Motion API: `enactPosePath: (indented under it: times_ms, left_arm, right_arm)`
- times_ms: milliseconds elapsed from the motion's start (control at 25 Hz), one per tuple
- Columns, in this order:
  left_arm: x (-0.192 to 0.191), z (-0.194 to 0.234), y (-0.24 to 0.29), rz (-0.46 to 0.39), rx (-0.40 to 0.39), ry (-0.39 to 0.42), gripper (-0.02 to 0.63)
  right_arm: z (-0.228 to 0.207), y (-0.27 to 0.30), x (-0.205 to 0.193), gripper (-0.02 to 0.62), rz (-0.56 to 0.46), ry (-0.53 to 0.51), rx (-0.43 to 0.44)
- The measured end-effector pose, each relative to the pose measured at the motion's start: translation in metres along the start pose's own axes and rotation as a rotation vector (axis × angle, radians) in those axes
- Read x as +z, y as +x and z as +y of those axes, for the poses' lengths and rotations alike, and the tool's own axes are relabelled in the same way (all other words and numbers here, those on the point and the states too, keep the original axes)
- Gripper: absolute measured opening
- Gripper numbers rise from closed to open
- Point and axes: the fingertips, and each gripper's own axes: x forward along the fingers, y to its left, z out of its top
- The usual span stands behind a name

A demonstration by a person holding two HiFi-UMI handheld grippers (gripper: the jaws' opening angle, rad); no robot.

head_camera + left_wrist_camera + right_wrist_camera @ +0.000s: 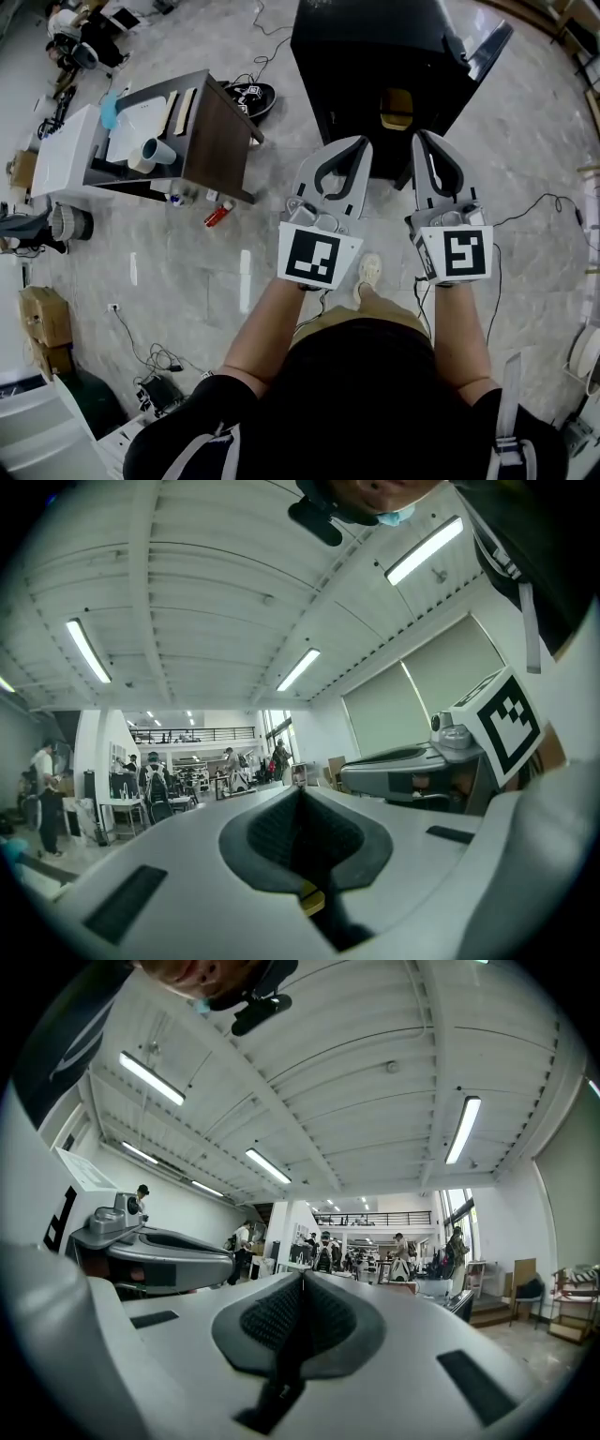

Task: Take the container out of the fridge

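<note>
Two tongs (361, 142) (420, 137), one fridge (375, 66), one table (221, 141)

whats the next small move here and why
Probably reach the right hand-held gripper forward toward the fridge. Both it and the left hand-held gripper are shut and empty, held short of the fridge, which stands on the floor just ahead. A tan thing shows at its front; whether that is the container can't be told.

Bright, even light comes from ceiling strip lights (466, 1127); a glare streak lies on the floor (246, 279). Fisheye distortion bends all edges; both gripper views darken at the corners.
</note>
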Motion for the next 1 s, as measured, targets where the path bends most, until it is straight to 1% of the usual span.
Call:
enactPosePath:
  times_ms: [320,800,1000]
  left_arm:
    - [-0.010,0.013,0.050,0.011,-0.013,-0.007,0.023]
    - [-0.029,0.021,0.104,0.022,-0.039,-0.028,0.023]
    - [-0.035,0.019,0.121,0.033,-0.052,-0.030,0.023]
  right_arm:
    - [-0.039,0.034,-0.012,0.035,0.019,0.005,-0.019]
    - [-0.076,0.066,-0.032,0.035,0.061,-0.002,-0.021]
    - [-0.090,0.075,-0.043,0.035,0.078,0.026,-0.022]
